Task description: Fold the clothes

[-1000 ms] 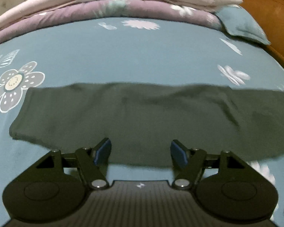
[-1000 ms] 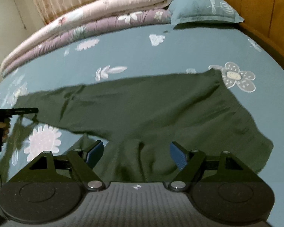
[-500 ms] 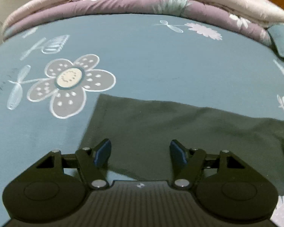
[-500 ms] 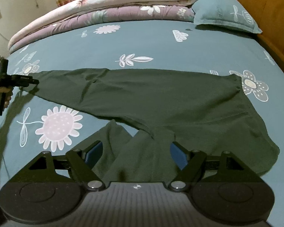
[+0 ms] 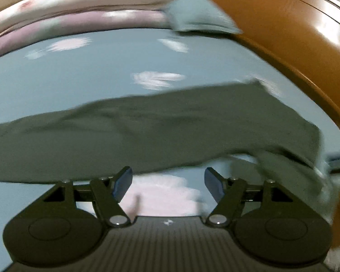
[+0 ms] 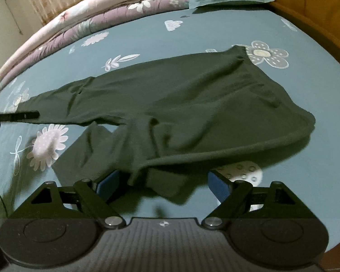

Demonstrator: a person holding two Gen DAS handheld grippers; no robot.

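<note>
Dark green knit trousers (image 6: pixel 176 104) lie half-spread on teal floral bedsheet (image 6: pixel 215 31); right gripper (image 6: pixel 164 182) gapes over bunched hem, jaws just widening, left gripper (image 5: pixel 167 180) open, empty: risk grabbing one layer only

Dim indoor light, left-view motion blur

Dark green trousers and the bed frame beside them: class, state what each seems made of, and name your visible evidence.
Dark green trousers: probably soft knit or jersey, matte; they drape limply, with a ribbed-looking gathered waistband. Bed frame: looks like varnished wood, orange-brown and glossy, with bright highlights; the blur leaves padded leatherette possible.
</note>
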